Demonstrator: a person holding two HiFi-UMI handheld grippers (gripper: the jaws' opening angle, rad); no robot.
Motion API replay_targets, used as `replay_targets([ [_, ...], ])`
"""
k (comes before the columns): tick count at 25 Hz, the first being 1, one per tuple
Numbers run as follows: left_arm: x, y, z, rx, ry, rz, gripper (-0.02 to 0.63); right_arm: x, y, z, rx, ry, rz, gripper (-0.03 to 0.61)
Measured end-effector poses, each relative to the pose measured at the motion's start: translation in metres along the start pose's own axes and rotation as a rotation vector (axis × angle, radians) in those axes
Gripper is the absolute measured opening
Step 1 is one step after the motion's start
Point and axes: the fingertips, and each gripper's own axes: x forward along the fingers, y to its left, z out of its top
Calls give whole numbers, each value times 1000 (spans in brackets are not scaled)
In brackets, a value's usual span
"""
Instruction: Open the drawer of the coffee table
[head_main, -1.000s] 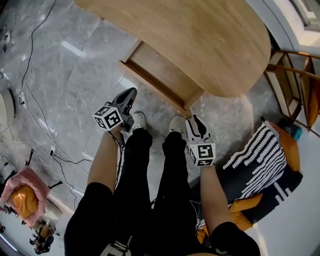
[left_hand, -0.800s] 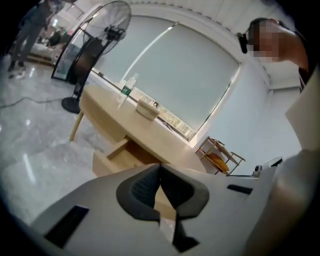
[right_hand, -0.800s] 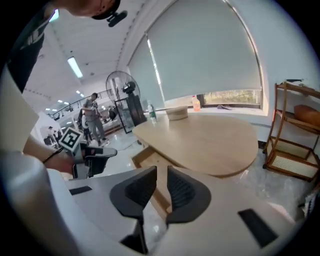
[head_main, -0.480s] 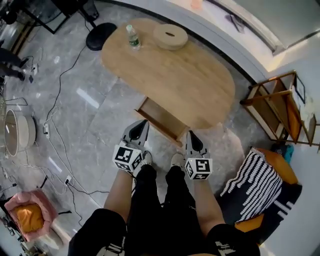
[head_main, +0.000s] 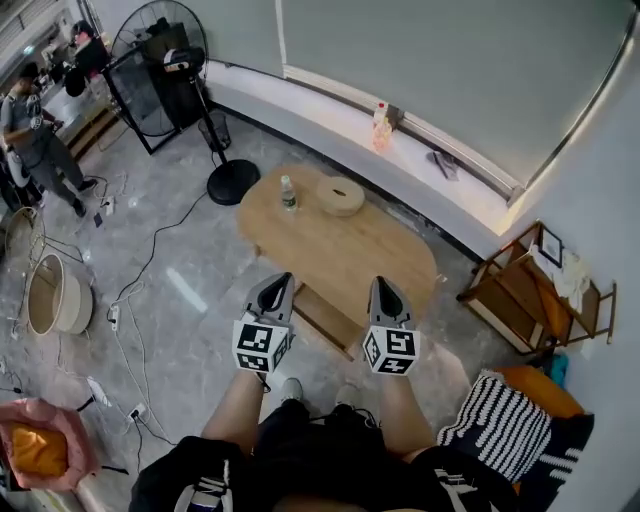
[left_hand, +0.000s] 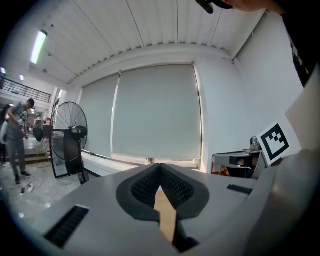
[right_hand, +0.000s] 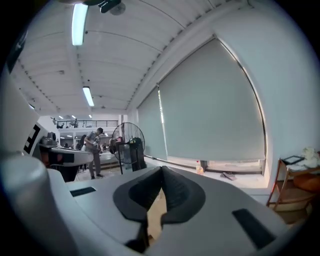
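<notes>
The drawer stands pulled out from the near side of the wooden desk, so the job looks done. The left gripper and right gripper hang well above it, both jaws closed on nothing.

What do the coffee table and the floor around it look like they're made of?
Coffee table: looks like light wood or wood veneer with a matte finish; even warm tan, no glare. Its drawer, pulled out, shows the same tan. Floor: likely polished grey stone or marble-look tile; pale veining and bright reflected streaks suggest a hard, glossy surface.
</notes>
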Motion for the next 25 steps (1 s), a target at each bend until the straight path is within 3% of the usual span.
replay_targets([
  [4,-26,-4,51,-16,-30,57,21,-15,9,71,-80,-105,13,14],
  [9,-62,3,84,18,-61,116,21,-34,28,113,-138,-163,33,14],
  [15,-76,10,91,9,-66,157,21,-44,30,123,-146,-181,37,14],
  [20,-78,5,97,47,-64,193,21,-46,31,124,-138,-189,60,14],
  [25,-84,6,94,9,-48,210,21,-50,36,120,-137,-180,80,15],
])
